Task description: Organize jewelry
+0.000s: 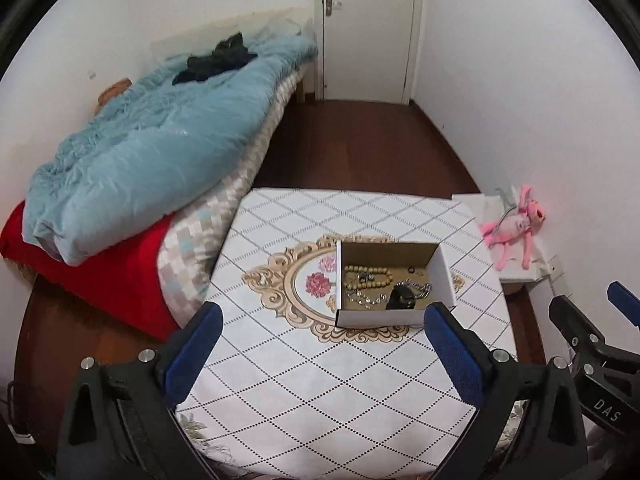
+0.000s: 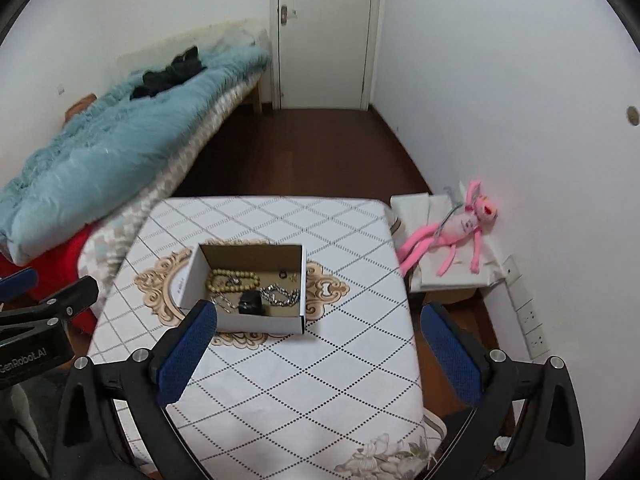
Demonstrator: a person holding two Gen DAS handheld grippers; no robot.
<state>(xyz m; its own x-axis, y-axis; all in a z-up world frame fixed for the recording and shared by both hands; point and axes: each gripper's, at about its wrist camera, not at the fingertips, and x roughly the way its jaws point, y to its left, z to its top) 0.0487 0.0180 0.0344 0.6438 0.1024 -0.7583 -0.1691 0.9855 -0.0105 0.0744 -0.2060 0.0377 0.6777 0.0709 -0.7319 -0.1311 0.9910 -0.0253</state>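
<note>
quilted diamond-print tablecloth [image 2: 280, 380] bears a cardboard box [image 2: 262, 323] of beads [image 2: 232, 280]; both claws gape, empty.

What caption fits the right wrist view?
Open right gripper hovering before a cardboard box of bead and chain jewelry on a patterned table.

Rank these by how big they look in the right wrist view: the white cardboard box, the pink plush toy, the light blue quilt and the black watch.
1. light blue quilt
2. white cardboard box
3. pink plush toy, close to the box
4. black watch
</note>
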